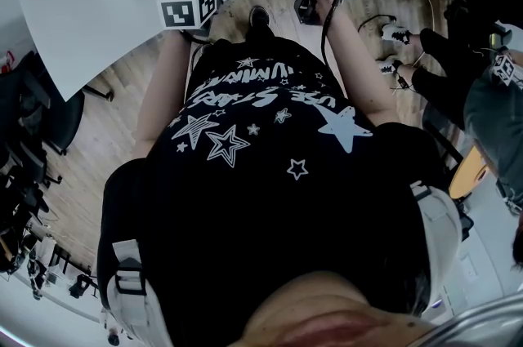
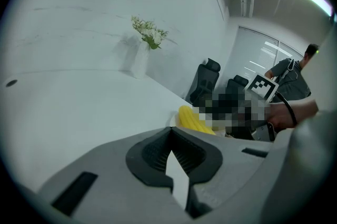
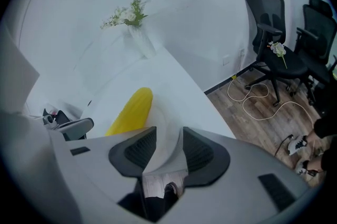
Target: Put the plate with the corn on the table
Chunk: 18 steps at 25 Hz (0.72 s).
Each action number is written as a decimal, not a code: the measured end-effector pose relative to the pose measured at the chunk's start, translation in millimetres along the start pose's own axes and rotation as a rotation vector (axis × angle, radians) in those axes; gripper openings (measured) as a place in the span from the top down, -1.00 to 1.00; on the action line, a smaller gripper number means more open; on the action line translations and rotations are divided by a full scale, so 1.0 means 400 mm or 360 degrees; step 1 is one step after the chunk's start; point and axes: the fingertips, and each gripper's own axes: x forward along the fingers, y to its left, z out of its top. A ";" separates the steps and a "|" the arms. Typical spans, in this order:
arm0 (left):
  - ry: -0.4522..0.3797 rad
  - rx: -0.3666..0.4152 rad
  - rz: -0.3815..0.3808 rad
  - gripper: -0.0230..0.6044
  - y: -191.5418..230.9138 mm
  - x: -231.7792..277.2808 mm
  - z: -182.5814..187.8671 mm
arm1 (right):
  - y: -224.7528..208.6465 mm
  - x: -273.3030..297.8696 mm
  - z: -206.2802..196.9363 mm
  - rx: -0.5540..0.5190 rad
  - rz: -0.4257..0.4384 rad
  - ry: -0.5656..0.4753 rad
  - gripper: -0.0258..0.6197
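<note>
Partly hidden — plate point(image 3: 161, 112) behind right claw point(image 3: 168, 136).

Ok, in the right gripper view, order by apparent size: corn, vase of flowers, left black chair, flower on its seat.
Largest: left black chair.
Next: corn and vase of flowers, alike, and the corn is nearer, so unranked.
Smallest: flower on the seat.

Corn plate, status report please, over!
Right gripper open, plate rim between its jaws. Left gripper shut, empty. Corn on plate, plate down on table near its edge. Flower vase far back, not in the way.
</note>
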 end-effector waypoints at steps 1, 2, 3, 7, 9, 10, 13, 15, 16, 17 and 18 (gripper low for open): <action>-0.0001 0.0002 -0.0002 0.91 0.003 -0.005 -0.001 | -0.001 -0.004 0.002 0.0001 -0.0012 -0.0009 0.44; -0.0004 0.0004 -0.0005 0.91 0.005 -0.010 -0.002 | -0.002 -0.008 0.004 0.0002 -0.0020 -0.0018 0.44; -0.0006 0.0006 -0.0007 0.91 0.007 -0.015 -0.001 | -0.003 -0.013 0.006 0.0003 -0.0028 -0.0028 0.44; -0.0023 0.0015 -0.0019 0.91 0.012 -0.038 0.006 | 0.000 -0.041 0.028 -0.0008 -0.0056 -0.0094 0.44; -0.0036 0.0021 -0.0030 0.91 0.011 -0.053 0.008 | 0.007 -0.058 0.036 -0.0018 -0.0066 -0.0135 0.44; -0.0045 0.0026 -0.0035 0.91 0.010 -0.062 0.009 | 0.012 -0.066 0.040 -0.0023 -0.0068 -0.0156 0.44; -0.0074 0.0037 -0.0049 0.91 0.007 -0.097 0.016 | 0.034 -0.092 0.050 -0.0048 -0.0077 -0.0212 0.45; -0.0096 0.0041 -0.0055 0.91 0.009 -0.126 0.022 | 0.051 -0.111 0.060 -0.0075 -0.0091 -0.0255 0.46; -0.0108 0.0044 -0.0056 0.91 0.012 -0.140 0.024 | 0.060 -0.121 0.066 -0.0090 -0.0101 -0.0281 0.46; -0.0119 0.0047 -0.0057 0.91 0.015 -0.154 0.027 | 0.069 -0.132 0.072 -0.0106 -0.0111 -0.0309 0.48; -0.0130 0.0049 -0.0057 0.91 0.020 -0.168 0.029 | 0.079 -0.141 0.077 -0.0123 -0.0121 -0.0336 0.50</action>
